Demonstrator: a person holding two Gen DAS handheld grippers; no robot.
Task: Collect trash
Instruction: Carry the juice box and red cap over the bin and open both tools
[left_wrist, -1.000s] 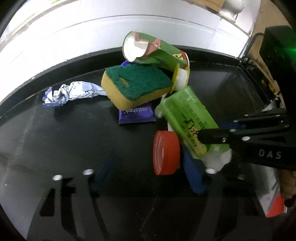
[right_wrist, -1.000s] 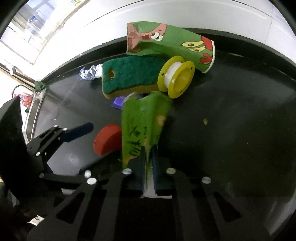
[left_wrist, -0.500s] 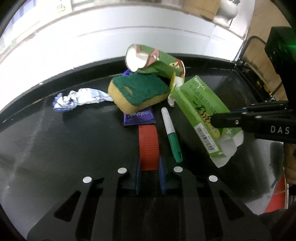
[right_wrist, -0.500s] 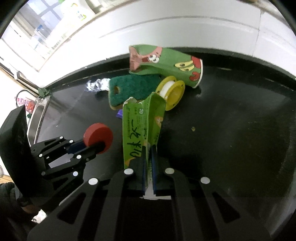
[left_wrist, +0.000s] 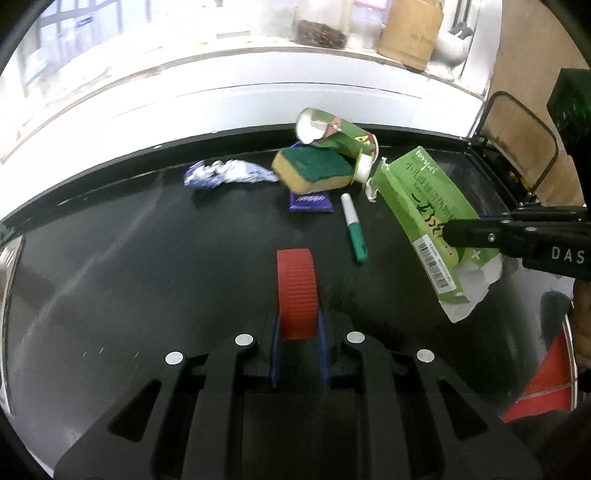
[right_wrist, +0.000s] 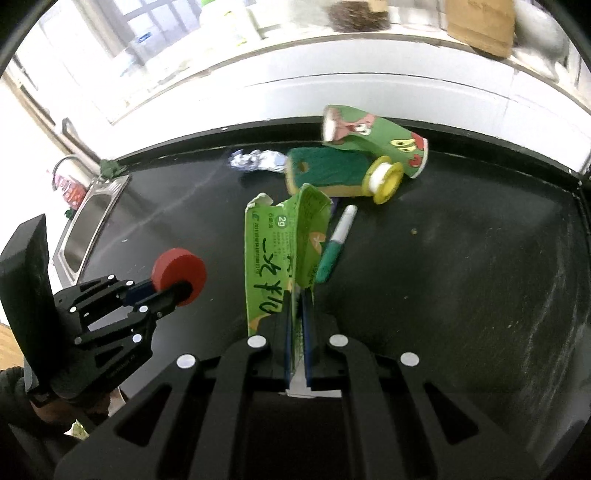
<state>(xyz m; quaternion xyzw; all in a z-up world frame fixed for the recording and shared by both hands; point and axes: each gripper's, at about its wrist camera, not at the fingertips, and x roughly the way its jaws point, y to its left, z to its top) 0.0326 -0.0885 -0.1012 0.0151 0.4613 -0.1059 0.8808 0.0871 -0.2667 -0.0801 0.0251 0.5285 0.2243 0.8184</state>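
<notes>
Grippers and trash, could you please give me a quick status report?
Left gripper shut on red cap. Right gripper shut on green carton. Both held above the counter. Marker, sponge, cup, foil left.

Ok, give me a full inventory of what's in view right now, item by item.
lid: 1, red, in left gripper.
carton: 1, green, flattened, in right gripper.
marker: 1, green and white, lying on counter.
sponge: 1, green on yellow, behind marker.
paper cup: 1, green cartoon print, on its side behind sponge.
spool: 1, yellow, beside sponge.
foil wrapper: 1, silver-blue, crumpled.
purple packet: 1, partly under sponge.
counter: 1, black.
sink: 1, steel, counter's end.
left gripper: shut on lid.
right gripper: shut on carton.
</notes>
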